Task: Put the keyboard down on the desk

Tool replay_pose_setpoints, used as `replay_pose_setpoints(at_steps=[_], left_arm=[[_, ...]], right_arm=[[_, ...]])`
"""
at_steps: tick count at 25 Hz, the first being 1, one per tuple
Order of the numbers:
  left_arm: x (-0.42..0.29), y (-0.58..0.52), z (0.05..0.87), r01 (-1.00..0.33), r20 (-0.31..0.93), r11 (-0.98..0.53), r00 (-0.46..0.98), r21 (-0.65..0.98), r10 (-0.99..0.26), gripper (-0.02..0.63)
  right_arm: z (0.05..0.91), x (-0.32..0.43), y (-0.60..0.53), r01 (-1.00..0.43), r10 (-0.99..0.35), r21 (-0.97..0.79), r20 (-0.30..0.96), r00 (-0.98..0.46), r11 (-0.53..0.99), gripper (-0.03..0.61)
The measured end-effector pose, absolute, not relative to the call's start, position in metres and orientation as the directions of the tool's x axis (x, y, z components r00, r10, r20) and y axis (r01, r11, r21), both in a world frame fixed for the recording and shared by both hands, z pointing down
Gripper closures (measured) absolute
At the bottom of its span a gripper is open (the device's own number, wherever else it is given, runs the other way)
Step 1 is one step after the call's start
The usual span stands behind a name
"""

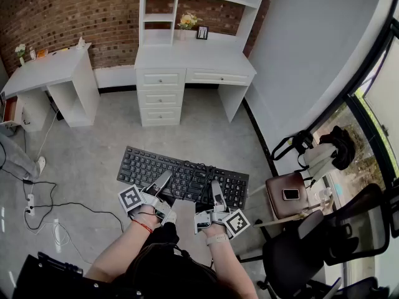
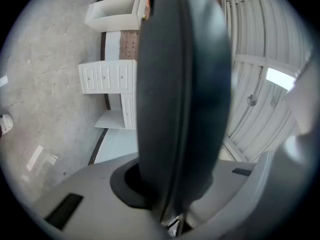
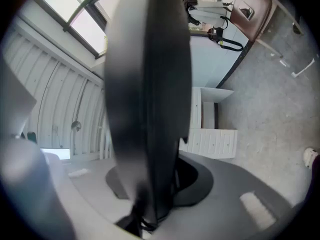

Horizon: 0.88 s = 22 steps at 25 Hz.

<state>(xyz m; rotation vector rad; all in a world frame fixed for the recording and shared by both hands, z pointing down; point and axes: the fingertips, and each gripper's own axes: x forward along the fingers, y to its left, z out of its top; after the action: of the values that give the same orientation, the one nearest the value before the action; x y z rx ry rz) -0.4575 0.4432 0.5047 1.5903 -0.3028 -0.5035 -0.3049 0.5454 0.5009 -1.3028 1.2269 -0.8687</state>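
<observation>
Holding the long, flat, black plastic keyboard (image 1: 184, 176) in the air over the grey concrete floor (image 1: 93, 161), roughly level, keys up, well apart from any desk. Pinching its near long edge in two places: with the left gripper (image 1: 164, 180) towards the middle and with the right gripper (image 1: 216, 190) further right. Both pairs of jaws narrowed onto the thin edge and pressing on it, with nothing else between them. Judging this as the carry, not the set-down.

Keeping both pinches firm and the board level while heading for the white wooden desk with drawers (image 1: 199, 60). Lowering it flat onto the bare top, easing the jaws apart only once it is resting there. Minding the black cable (image 1: 198, 169) looped over the keys.

Counting: one keyboard, two grippers, two white desks including the plainer white side desk (image 1: 47, 70), one brown stool (image 1: 278, 205) bearing one phone (image 1: 290, 194).
</observation>
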Motion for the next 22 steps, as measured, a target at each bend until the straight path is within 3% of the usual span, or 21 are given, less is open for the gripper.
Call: replay_pose_setpoints(at_steps=[13,22], left_arm=[[-0.382,0.334,0.504,0.105,-0.125,-0.069,0.875,0.992,-0.469,0.537],[-0.353,0.262,0.513,0.101,-0.115,-0.055,0.874,0.993,-0.471,0.537]], right_arm=[[0.502,-0.231,0.441,-0.123,-0.951,-0.983,-0.162,0.264,0.133,0.488],[0.508,-0.199,0.369,-0.103,-0.944,-0.985,-0.162,0.287,0.138,0.457]])
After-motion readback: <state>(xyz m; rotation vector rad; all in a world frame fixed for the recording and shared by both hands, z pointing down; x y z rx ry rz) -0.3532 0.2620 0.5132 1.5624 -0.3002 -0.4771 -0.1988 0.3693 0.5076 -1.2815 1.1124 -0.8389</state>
